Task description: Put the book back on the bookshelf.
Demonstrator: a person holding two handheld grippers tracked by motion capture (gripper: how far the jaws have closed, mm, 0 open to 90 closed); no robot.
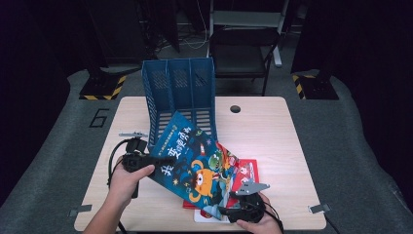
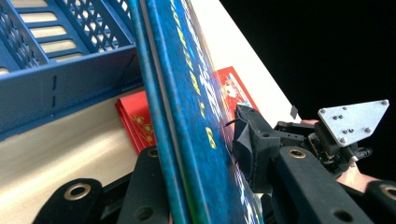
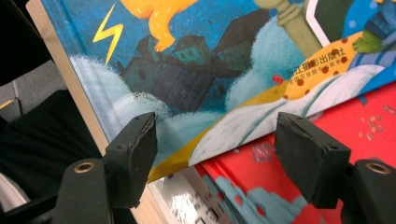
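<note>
One blue picture book (image 1: pixel 197 158) tilted at frame centre, left gripper (image 1: pixel 163 161) clamped on its edge, right gripper (image 1: pixel 229 210) wide beside its lower corner, one red book (image 1: pixel 248 170) beneath, one blue file rack (image 1: pixel 179 92) on bench (image 1: pixel 263 131).

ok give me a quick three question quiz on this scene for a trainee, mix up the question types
1. True or false: the left claw is clamped on the edge of the blue picture book.
2. Multiple choice: what lies flat on the table under the lifted book? A) a red book B) a green folder C) a newspaper
3. Short answer: how do the right claw jaws stand, and is the blue file rack behind or in front of the book in the high view?

Key:
1. True; one jaw sits on each face of the book.
2. A
3. Apart, open at the book's lower corner, pressing nothing; the rack stands behind the book.
</note>
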